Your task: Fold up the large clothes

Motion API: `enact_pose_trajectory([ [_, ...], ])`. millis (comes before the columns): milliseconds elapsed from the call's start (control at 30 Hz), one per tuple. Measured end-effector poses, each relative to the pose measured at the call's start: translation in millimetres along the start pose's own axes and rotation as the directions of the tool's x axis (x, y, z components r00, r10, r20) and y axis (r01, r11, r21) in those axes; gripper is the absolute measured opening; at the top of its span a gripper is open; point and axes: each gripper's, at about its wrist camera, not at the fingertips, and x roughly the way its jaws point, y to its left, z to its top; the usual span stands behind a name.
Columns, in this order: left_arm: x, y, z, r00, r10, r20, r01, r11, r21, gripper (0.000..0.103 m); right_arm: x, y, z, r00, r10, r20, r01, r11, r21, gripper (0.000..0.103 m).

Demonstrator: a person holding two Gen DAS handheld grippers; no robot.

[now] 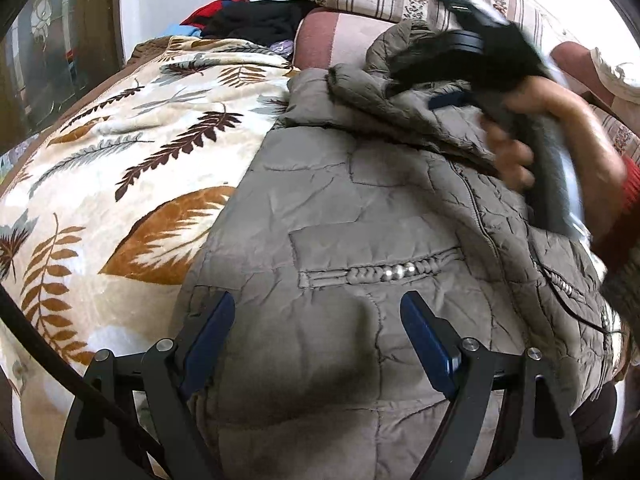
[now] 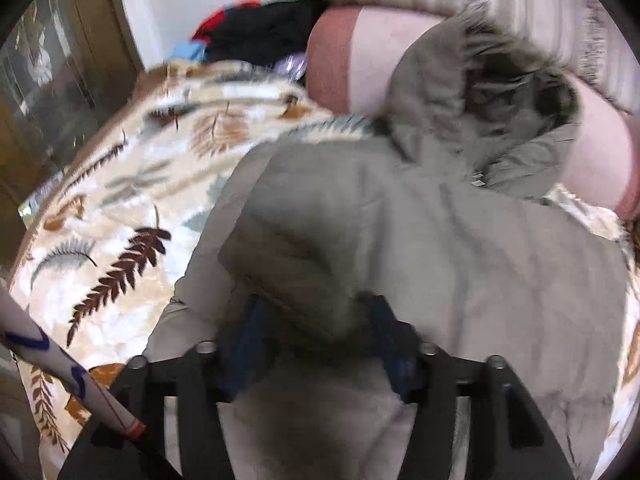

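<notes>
Left wrist view | grey-brown quilted hooded jacket (image 1: 360, 208) is lying on leaf-patterned fleece blanket (image 1: 120, 140) | left gripper (image 1: 316, 332) is hovering wide | right gripper (image 2: 316, 332) is straddling a jacket fold, jaws parted.

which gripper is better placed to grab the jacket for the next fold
Right, probably. The right gripper already has a bunched fold of the grey jacket between its parted fingers, so it need only close. The left gripper hangs open above flat fabric.
</notes>
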Motion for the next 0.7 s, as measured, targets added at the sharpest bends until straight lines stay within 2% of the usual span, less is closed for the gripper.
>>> enact_pose_trajectory([
  [133,2,-14,0,1.000,-0.014,-0.012,0.014,1.000,0.028,0.084,-36,-46,-43,1.000,0.008,-0.016,-0.006,0.993,0.116,0.062],
  [267,4,-27,2,0.999,-0.029,-0.032,0.030,0.998,0.053,0.084,-82,-112,-111,1.000,-0.010,-0.023,0.015,0.974,0.224,0.063],
  [367,0,-36,7,1.000,-0.012,-0.022,0.014,0.997,0.075,0.084,-115,-164,-165,0.995,-0.096,-0.040,0.103,0.947,0.304,0.063],
  [500,-5,-33,18,0.999,0.033,-0.006,-0.033,0.997,0.069,0.084,-156,-225,-221,0.978,-0.201,-0.054,0.204,0.883,0.423,0.064],
  [633,-1,-13,32,0.998,0.062,-0.030,-0.061,0.998,0.023,0.084,-181,-257,-249,0.956,-0.289,-0.052,0.279,0.834,0.476,0.069],
  [700,2,-2,37,0.996,0.080,-0.037,-0.079,0.997,0.010,0.084,-184,-270,-260,0.950,-0.308,-0.060,0.295,0.811,0.506,0.070],
])
